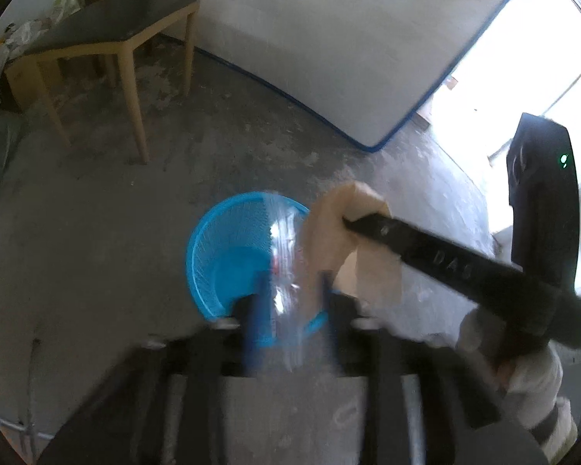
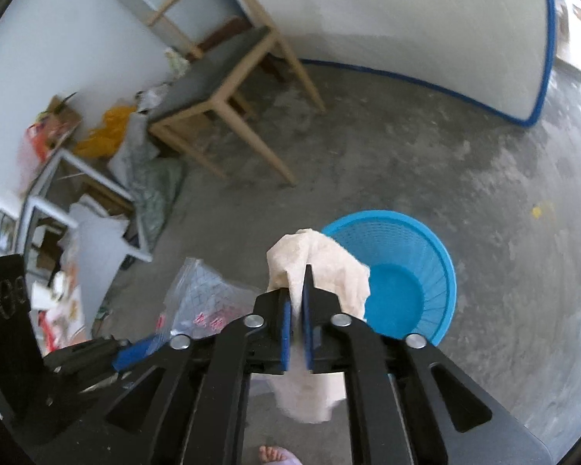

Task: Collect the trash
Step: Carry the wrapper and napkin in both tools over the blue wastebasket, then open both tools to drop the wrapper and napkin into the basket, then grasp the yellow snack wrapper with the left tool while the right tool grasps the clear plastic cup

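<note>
Left gripper (image 1: 292,298) jaws parted around clear plastic bag (image 1: 286,267) over blue basket (image 1: 228,255). Right gripper (image 2: 298,302) narrowly gapped, cream paper (image 2: 325,271) between. Right view alone: bare toes (image 2: 271,455).

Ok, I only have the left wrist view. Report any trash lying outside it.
Observer: A yellow scrap lies on the floor, off to the right of the basket in the right wrist view.
Operator: Check left of the chair.
Observer: A white frame lies among clutter there.
Operator: Look below the right tongs.
Observer: A bare foot shows under the hanging cloth.
</note>
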Demonstrator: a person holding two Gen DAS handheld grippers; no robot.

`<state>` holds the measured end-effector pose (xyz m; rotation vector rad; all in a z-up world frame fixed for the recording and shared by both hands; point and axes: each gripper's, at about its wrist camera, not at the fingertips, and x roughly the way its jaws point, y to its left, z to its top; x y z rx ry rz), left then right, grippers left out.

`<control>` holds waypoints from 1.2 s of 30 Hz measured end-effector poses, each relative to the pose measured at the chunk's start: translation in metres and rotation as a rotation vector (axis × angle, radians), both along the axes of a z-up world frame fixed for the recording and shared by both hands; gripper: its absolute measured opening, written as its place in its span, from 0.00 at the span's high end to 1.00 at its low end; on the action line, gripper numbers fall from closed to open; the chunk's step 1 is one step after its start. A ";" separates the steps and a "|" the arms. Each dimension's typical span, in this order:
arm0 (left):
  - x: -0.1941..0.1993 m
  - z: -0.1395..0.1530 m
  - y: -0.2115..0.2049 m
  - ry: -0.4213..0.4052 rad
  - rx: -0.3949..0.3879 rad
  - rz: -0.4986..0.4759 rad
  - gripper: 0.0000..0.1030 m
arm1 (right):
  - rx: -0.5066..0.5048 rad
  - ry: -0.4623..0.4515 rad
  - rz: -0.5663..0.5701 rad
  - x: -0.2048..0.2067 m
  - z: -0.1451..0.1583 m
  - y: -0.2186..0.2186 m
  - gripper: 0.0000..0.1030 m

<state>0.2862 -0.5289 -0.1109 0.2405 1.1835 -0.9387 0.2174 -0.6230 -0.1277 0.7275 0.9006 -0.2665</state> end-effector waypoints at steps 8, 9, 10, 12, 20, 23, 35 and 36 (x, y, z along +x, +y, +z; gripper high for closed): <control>0.008 0.009 0.010 0.003 -0.066 0.042 0.47 | -0.002 0.058 -0.064 -0.001 -0.030 -0.014 0.63; 0.006 0.018 0.014 -0.011 -0.082 0.033 0.47 | -0.007 0.054 -0.069 -0.002 -0.029 -0.015 0.63; 0.003 0.025 0.018 -0.018 -0.093 0.026 0.47 | -0.015 0.049 -0.073 -0.005 -0.026 -0.015 0.63; -0.005 0.046 0.028 -0.045 -0.129 0.007 0.47 | -0.033 0.033 -0.076 -0.009 -0.018 -0.012 0.63; -0.055 0.148 0.118 -0.168 -0.246 -0.017 0.43 | -0.188 -0.121 -0.009 -0.056 0.049 0.034 0.43; -0.071 0.181 0.173 -0.231 -0.246 0.020 0.42 | -0.231 -0.188 0.047 -0.078 0.085 0.060 0.37; -0.089 0.241 0.432 -0.309 -0.247 0.434 0.36 | -0.067 -0.320 0.318 -0.097 0.174 0.160 0.24; -0.089 0.241 0.455 -0.300 -0.244 0.487 0.36 | -0.033 -0.317 0.351 -0.093 0.176 0.168 0.24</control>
